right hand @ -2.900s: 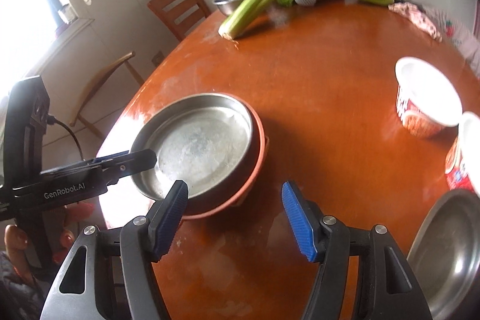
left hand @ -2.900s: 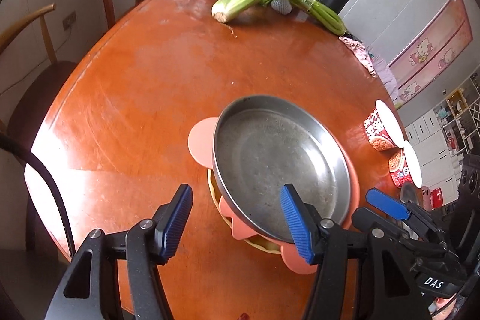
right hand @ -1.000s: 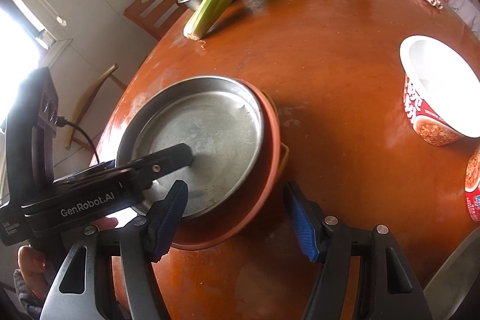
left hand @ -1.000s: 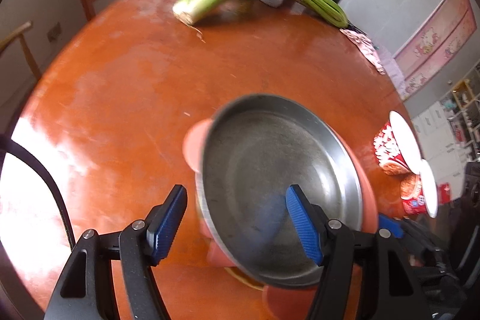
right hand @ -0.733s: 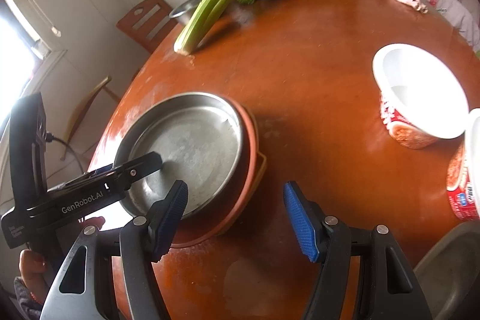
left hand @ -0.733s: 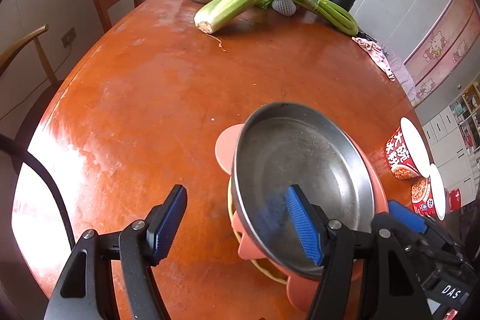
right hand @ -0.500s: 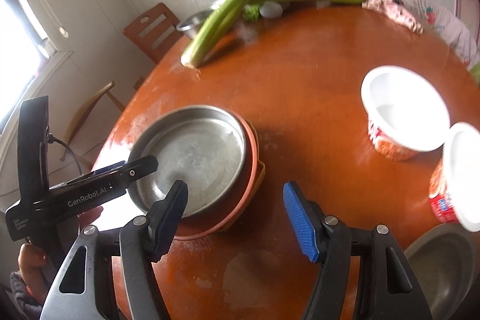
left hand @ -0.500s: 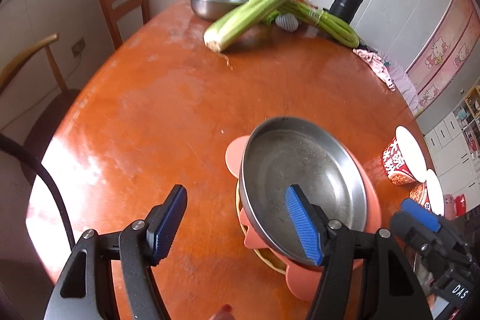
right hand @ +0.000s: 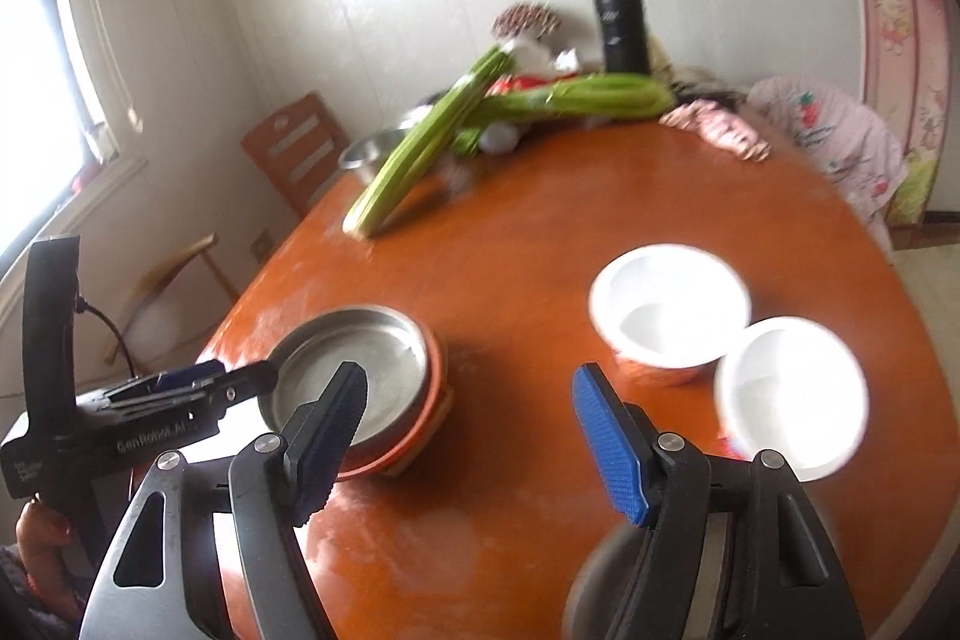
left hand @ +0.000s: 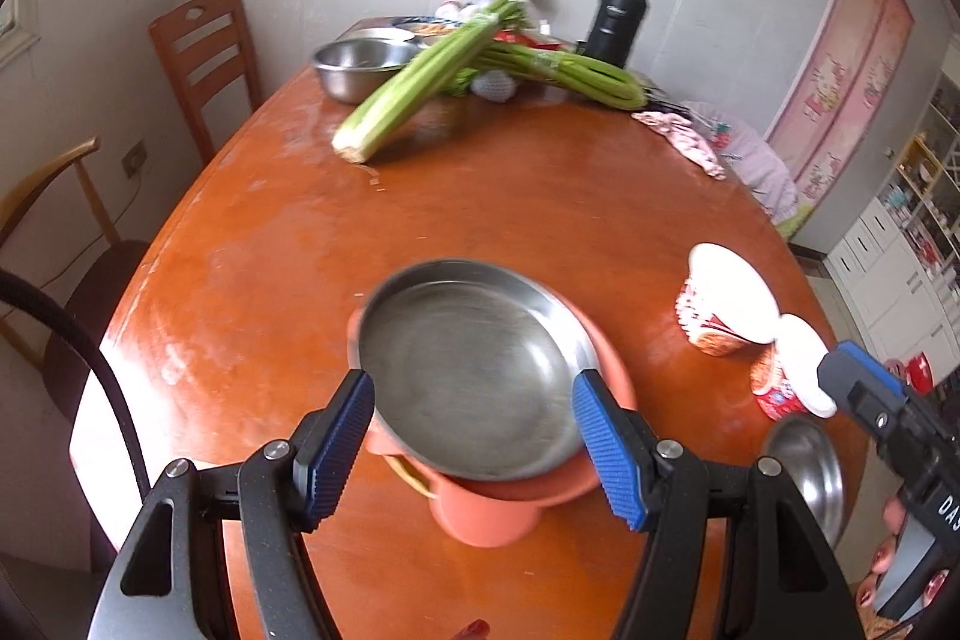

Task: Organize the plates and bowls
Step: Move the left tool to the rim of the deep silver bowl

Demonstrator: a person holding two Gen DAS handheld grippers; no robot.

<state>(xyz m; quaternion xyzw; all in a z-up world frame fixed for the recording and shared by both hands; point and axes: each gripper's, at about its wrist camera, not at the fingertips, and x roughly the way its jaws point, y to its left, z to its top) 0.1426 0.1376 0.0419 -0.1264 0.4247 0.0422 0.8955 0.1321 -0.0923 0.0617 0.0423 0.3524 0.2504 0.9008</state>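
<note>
A steel plate (left hand: 474,364) lies on an orange plate (left hand: 486,520), with something yellow under the stack, near the front of the round wooden table (left hand: 540,196). My left gripper (left hand: 471,382) hovers above the stack's near side, open, with nothing touching its blue pads. The right wrist view shows the stack (right hand: 354,370) at the left with the left gripper (right hand: 228,382) over its near-left rim. My right gripper (right hand: 469,376) hangs over bare table right of the stack. Its jaws are opening and nothing is between them. A small steel bowl (left hand: 807,466) sits at the front right.
Two white-lined red paper bowls (right hand: 669,310) (right hand: 792,388) stand right of the stack. At the table's far end are celery bunches (left hand: 420,82), a steel bowl (left hand: 360,64), a black flask (left hand: 618,16) and a pink cloth (left hand: 684,136). Wooden chairs (left hand: 204,58) stand at the left.
Both grippers have risen and drawn back from the stack, so more of the table shows. The steel plate stays on the orange plate. The right jaws stand slightly wider.
</note>
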